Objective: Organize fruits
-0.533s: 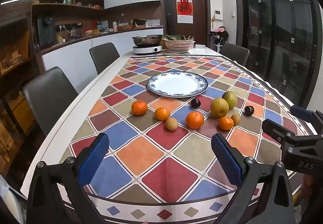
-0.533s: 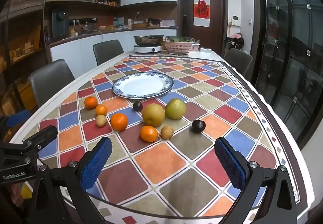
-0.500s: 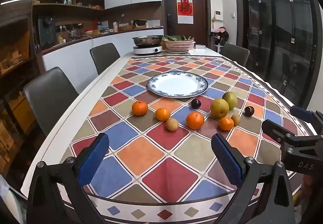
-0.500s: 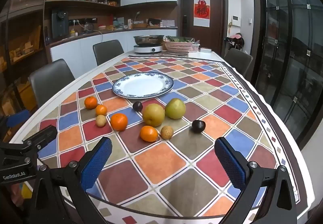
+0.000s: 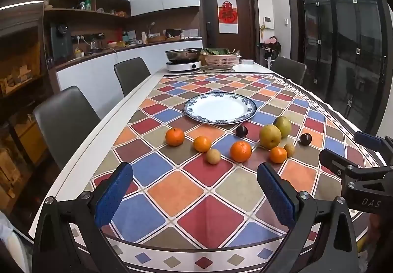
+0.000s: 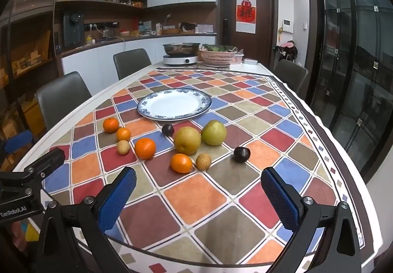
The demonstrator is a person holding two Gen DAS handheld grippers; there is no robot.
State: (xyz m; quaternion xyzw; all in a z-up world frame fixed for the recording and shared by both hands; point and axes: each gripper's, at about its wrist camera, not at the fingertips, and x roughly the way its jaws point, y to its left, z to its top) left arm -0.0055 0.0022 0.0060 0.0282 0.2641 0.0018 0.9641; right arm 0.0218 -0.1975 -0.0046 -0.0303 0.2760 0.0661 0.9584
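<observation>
A white plate with a blue rim (image 5: 220,107) (image 6: 174,105) stands empty on the chequered tablecloth. In front of it lie loose fruits: several oranges, such as the big one (image 5: 240,151) (image 6: 145,148), two pears (image 5: 270,136) (image 6: 187,140), two dark plums (image 5: 242,131) (image 6: 241,154) and two small brown fruits (image 5: 213,156) (image 6: 203,161). My left gripper (image 5: 194,196) hovers open over the near table edge, well short of the fruit. My right gripper (image 6: 198,196) is open too, with nothing between its blue pads.
At the table's far end stand a hotplate with a steel pan (image 5: 183,60) and a pink basket of greens (image 5: 221,58). Grey chairs (image 5: 66,120) line the left side, another stands at the far right (image 5: 288,69). Glass doors are on the right.
</observation>
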